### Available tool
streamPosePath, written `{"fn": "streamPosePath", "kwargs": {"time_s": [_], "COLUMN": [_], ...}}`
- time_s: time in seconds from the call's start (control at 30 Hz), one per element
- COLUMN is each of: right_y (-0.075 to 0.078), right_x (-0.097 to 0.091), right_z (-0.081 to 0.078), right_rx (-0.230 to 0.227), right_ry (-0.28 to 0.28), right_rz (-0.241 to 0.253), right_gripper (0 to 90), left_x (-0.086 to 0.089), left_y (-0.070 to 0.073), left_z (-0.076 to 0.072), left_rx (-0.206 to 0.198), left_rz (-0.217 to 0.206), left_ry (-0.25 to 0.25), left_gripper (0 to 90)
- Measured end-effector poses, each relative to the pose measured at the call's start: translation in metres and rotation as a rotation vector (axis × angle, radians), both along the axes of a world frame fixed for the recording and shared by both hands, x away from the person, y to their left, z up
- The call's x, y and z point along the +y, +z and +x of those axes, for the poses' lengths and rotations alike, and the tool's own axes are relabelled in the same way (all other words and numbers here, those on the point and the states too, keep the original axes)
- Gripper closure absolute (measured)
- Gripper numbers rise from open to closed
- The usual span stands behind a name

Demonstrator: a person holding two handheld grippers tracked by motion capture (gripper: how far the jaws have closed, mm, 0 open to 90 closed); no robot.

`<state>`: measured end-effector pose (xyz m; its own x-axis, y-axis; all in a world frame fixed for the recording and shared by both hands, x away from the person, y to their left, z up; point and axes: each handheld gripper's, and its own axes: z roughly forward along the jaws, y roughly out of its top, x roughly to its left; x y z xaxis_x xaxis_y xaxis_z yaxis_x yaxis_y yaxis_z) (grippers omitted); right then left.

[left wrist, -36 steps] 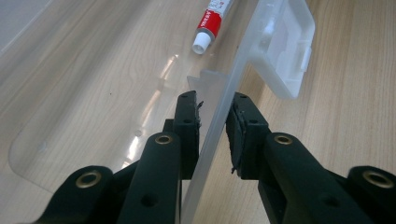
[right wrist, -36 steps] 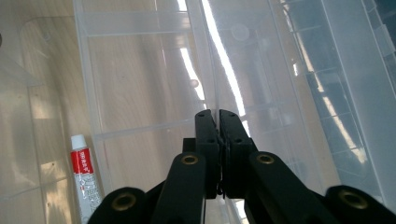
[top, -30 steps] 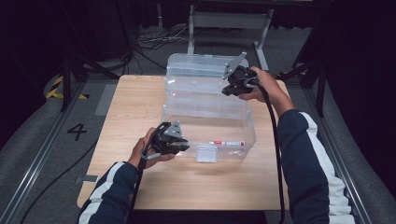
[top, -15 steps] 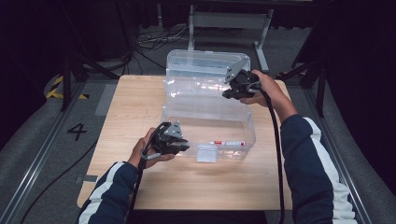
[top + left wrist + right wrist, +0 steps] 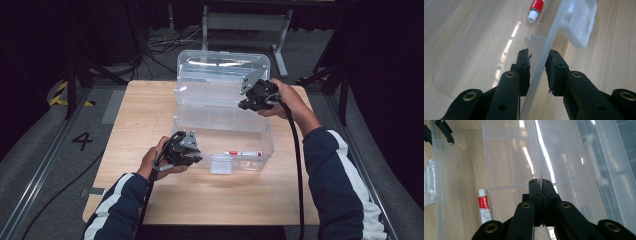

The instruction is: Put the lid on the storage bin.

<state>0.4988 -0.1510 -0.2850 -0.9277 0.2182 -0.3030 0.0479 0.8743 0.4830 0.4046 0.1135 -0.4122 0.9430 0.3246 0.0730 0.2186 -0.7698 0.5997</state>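
Observation:
A clear plastic storage box (image 5: 220, 125) stands on the wooden table (image 5: 145, 115), with its clear lid (image 5: 220, 75) raised at the back. A red and white tube (image 5: 243, 153) lies on the box floor near the front wall. My left gripper (image 5: 197, 156) is at the box's front left, its jaws shut on the front wall (image 5: 541, 57) beside the latch (image 5: 580, 22). My right gripper (image 5: 245, 105) is at the lid's right side, shut on the thin lid edge (image 5: 539, 157). The tube (image 5: 484, 206) lies below it.
The table's near part (image 5: 225, 200) is bare wood in front of the box. Grey floor with a painted number (image 5: 82, 141) lies to the left, and cables and a metal stand (image 5: 240, 22) are beyond the table's far edge.
The right gripper has shifted slightly toward the near side with the lid edge in it. The left gripper has stayed in place on the box.

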Motion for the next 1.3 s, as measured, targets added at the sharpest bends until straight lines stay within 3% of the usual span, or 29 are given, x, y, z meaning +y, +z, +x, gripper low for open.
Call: {"fn": "streamPosePath", "kwargs": {"time_s": [0.33,0.53,0.77,1.13,1.3], "right_y": [-0.002,-0.006,-0.009,-0.016,-0.02], "right_x": [-0.002,-0.006,-0.007,-0.013,-0.017], "right_z": [-0.013,-0.023,-0.032,-0.045,-0.048], "right_rx": [-0.008,-0.014,-0.017,-0.034,-0.024], "right_ry": [0.012,0.003,0.012,0.009,0.006], "right_rz": [0.016,0.038,0.051,0.079,0.124], "right_gripper": [88.4,88.2,87.9,86.8,85.8], "left_x": [-0.004,-0.011,-0.013,-0.011,-0.009], "left_y": [0.002,0.006,0.008,0.006,0.005], "left_z": [0.0,0.003,0.004,0.002,0.001], "left_rx": [-0.006,-0.005,0.004,-0.015,-0.019], "left_rz": [0.058,0.152,0.177,0.153,0.127], "left_ry": [-0.013,-0.051,-0.056,-0.052,-0.046], "left_gripper": [74.0,75.2,75.7,75.1,74.5]}}
